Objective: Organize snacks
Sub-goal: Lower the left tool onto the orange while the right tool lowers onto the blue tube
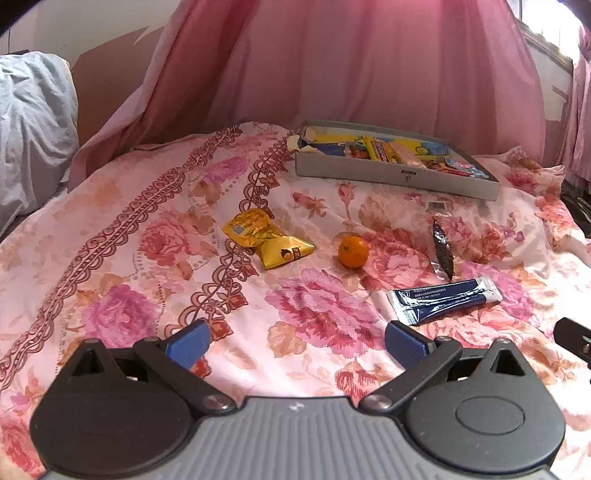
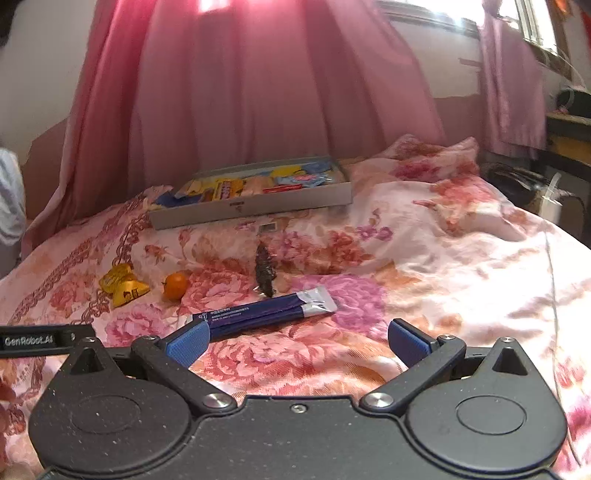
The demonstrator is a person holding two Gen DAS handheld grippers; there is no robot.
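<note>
Left tongs point(image 1: 294, 344) spread wide, holding nothing, hovering over the bed point(image 1: 110, 229). Right tongs point(image 2: 295, 343) also spread wide and empty; its left pad point(image 2: 187, 345) sits just beside the near end of the blue sachet point(image 2: 264, 312), contact unclear. Loose on the bed: yellow packets point(image 1: 266, 239), orange point(image 1: 352, 251), dark snack point(image 1: 442, 251). Grey box point(image 1: 391, 173) at the far side holds more snacks

Pink-tinted daylight, blown-out window point(image 2: 443, 14) glare, fisheye-bent edges
</note>
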